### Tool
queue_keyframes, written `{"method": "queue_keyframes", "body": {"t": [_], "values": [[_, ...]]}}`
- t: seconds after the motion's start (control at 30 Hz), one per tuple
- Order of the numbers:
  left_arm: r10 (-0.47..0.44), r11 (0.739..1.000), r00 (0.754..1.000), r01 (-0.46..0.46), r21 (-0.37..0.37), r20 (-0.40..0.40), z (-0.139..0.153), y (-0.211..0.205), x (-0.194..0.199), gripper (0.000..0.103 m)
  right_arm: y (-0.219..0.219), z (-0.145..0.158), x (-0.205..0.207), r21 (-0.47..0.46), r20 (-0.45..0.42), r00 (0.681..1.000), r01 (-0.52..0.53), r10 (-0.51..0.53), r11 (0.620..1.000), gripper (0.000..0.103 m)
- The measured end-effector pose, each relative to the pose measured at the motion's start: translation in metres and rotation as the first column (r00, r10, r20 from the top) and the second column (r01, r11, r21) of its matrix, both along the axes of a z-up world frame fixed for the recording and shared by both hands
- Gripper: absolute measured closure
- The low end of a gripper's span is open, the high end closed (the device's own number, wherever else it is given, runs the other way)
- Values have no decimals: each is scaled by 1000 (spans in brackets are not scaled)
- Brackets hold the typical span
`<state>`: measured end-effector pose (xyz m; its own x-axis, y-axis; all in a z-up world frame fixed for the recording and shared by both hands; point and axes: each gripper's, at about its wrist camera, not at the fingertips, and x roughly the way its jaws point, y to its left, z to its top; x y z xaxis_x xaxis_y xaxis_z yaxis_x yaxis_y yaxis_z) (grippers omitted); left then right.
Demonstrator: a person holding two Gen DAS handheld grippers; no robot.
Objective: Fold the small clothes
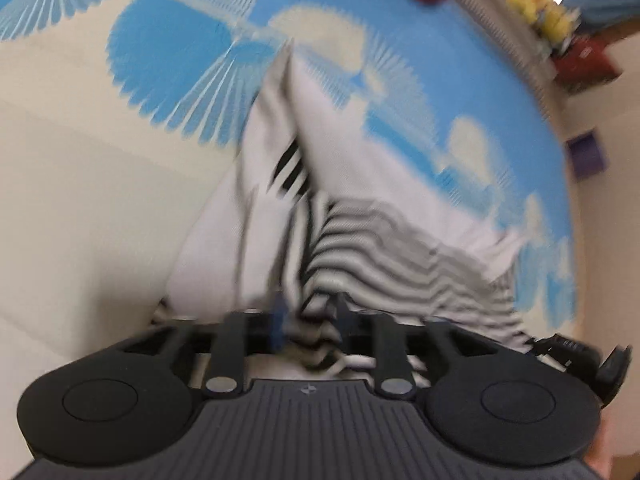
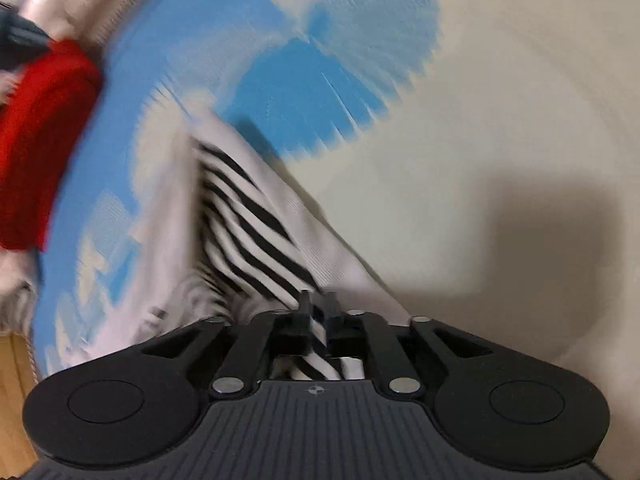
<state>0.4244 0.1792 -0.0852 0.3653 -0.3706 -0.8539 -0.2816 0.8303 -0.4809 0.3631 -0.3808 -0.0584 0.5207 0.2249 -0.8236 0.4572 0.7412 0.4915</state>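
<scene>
Fingers of both my left gripper [image 1: 308, 312] and right gripper [image 2: 318, 304] pinch the striped garment [image 2: 256, 224], lifted off the mat [image 2: 500, 120]; folding looks barely begun.

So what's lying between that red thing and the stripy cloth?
In the right wrist view, only bare blue-and-cream patterned mat separates the red garment from the striped garment; nothing else lies there.

Striped garment [image 1: 360, 236] lies on the patterned sheet [image 1: 168, 40], one edge in the left gripper [image 1: 308, 316], another in the right gripper [image 2: 318, 308]. Knit item [image 2: 44, 140] lies on the sheet beyond the garment, apart from it.
</scene>
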Motion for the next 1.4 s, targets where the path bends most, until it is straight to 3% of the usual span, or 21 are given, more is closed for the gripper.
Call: {"method": "queue_keyframes", "body": {"t": [0.07, 0.2, 0.23, 0.27, 0.33, 0.43, 0.5, 0.6, 0.63, 0.67, 0.73, 0.83, 0.9, 0.97, 1.03, 1.07, 1.1, 1.13, 1.27, 1.33, 1.4], "values": [[8, 1000, 999, -8, 7, 37, 5, 0, 1, 52, 7, 13, 3, -30, 62, 997, -33, 35, 999, 53], [20, 1000, 1000, -20, 0, 13, -5, -6, 7, 56, 26, 1, 16, -1, 1, 989, -149, 149, 989, 51], [12, 1000, 1000, -12, 8, 7, -8, -7, 6, 72, 32, -6, 17, -15, -39, 984, -175, 175, 984, 56], [-9, 1000, 1000, 9, 17, -2, -12, -11, 8, 99, 36, -10, 16, -31, -58, 981, -187, 185, 982, 76], [-1, 999, 999, 0, 39, 45, -8, -12, 8, 100, 36, -6, 14, -7, -10, 986, -164, 164, 986, 94], [14, 997, 971, -32, 74, 240, 19, -6, 6, 100, 31, 14, 9, 82, 140, 983, -127, 115, 988, 96], [7, 993, 966, -36, 109, 257, 22, -6, 8, 100, 26, 9, 10, 70, 70, 994, -92, 88, 993, 96], [-9, 993, 999, 4, 121, 42, -15, -8, 15, 97, 20, -23, 8, 58, -124, 992, -21, 28, 998, 94], [-30, 989, 998, 37, 146, -53, -29, -12, 17, 91, 22, -25, 7, 43, -139, 990, -21, 27, 999, 89], [-23, 986, 997, 35, 164, -73, -32, -12, 17, 85, 26, -20, 9, 11, -132, 990, -43, 44, 999, 86], [21, 985, 999, -25, 171, 28, -13, -8, 14, 85, 35, 5, 10, -111, -67, 996, -66, 59, 992, 76], [-31, 986, 972, -10, 169, 235, 24, -15, 11, 85, 53, 44, 2, -304, 124, 987, -63, 105, 951, 65], [-84, 991, 963, 54, 124, 254, 25, -26, 11, 85, 63, 51, 2, -264, 217, 955, -143, 203, 954, 65], [-117, 990, 981, 103, 94, 153, 2, -35, 14, 85, 75, 43, 7, -131, 235, 926, -271, 296, 953, 59], [-134, 981, 991, 135, 141, -16, -30, -38, 18, 86, 83, 12, 17, -23, 99, 932, -348, 349, 937, 54], [-115, 976, 990, 129, 178, -87, -44, -36, 17, 95, 85, -3, 19, -50, -4, 939, -343, 344, 938, 55], [-93, 978, 991, 109, 180, -91, -47, -33, 17, 96, 86, -17, 20, -97, -101, 938, -340, 331, 935, 59], [-84, 980, 994, 95, 176, -71, -41, -31, 17, 96, 85, -17, 19, -122, -103, 941, -332, 321, 935, 73], [-174, 977, 969, 148, 150, 177, 6, -45, 13, 91, 92, 20, 13, -121, 96, 934, -334, 345, 935, 63], [-244, 969, 952, 231, 87, 186, 4, -65, 13, 82, 105, 27, 9, -82, 166, 895, -406, 414, 910, 61], [-336, 940, 938, 329, 92, 87, -16, -85, 9, 66, 122, 12, 10, -9, 136, 848, -515, 512, 857, 54]]}}
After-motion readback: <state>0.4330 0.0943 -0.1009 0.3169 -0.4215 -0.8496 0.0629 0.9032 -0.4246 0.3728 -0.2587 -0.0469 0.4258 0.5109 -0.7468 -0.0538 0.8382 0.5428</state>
